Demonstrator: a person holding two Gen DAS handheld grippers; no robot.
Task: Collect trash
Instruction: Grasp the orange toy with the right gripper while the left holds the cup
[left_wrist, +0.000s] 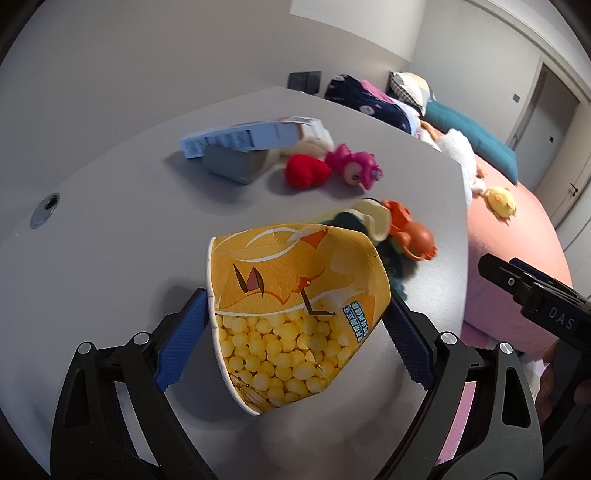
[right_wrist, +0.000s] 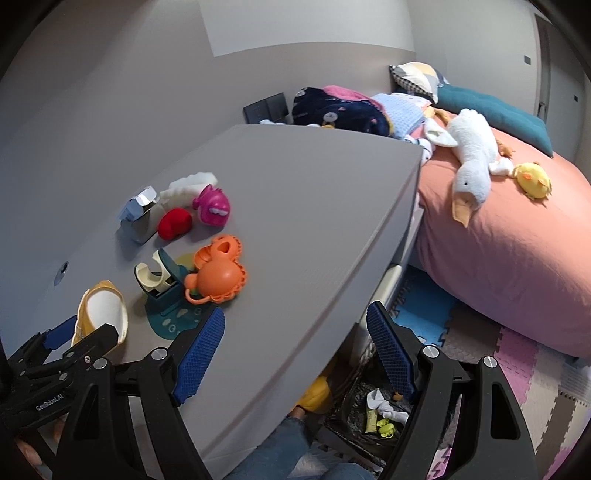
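Observation:
My left gripper (left_wrist: 295, 332) is shut on a crumpled yellow paper snack cup (left_wrist: 291, 314), its blue pads pressing both sides, held just above the grey table (left_wrist: 110, 240). The cup also shows in the right wrist view (right_wrist: 99, 314), at lower left with its white inside facing out. My right gripper (right_wrist: 295, 354) is open and empty, hovering over the table's front edge (right_wrist: 332, 332). A trash bin with a black bag (right_wrist: 369, 417) sits on the floor below that edge, holding a crumpled white tissue and yellow-green scraps.
On the table lie a light blue box (left_wrist: 240, 138) on a grey block, a red plush (right_wrist: 174, 223), a pink toy (right_wrist: 212, 205), an orange toy (right_wrist: 218, 273) and a teal and cream toy (right_wrist: 159, 288). A bed with a salmon cover (right_wrist: 498, 240) and plush toys stands to the right.

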